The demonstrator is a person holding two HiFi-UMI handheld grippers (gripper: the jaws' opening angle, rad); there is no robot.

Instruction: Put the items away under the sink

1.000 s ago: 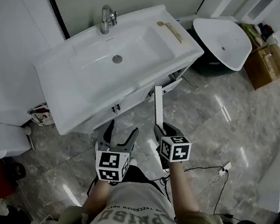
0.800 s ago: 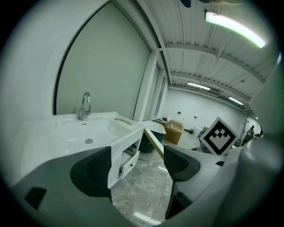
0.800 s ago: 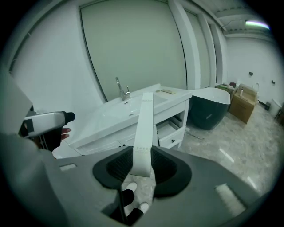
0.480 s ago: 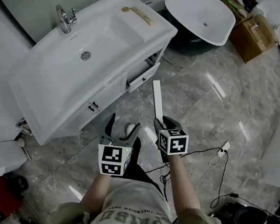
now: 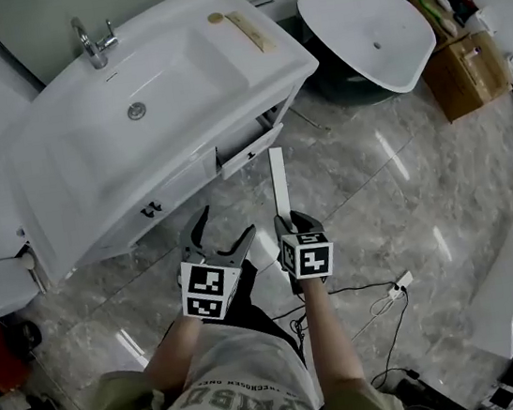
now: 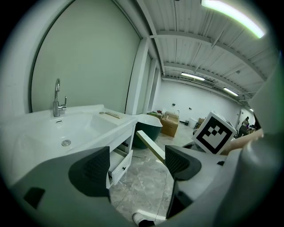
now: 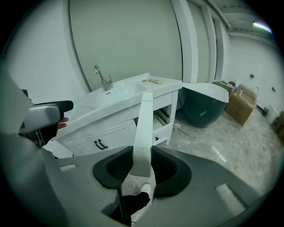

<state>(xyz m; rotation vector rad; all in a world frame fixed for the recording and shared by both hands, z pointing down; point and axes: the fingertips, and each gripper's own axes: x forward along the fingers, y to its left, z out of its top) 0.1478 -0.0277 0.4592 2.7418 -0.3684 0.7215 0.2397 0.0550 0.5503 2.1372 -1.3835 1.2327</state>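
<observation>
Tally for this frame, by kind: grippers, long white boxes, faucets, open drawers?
Grippers: 2 (left gripper, jaws just opened wider, empty; right gripper, shut on the long white box)
Long white box: 1
Faucet: 1
Open drawer: 1
Total: 5

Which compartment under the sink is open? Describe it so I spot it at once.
Start at the white vanity with the chrome tap. Under its counter, at the end nearest the freestanding tub, one small drawer juts out. The double doors beside it are shut; only this drawer is pulled open.
</observation>
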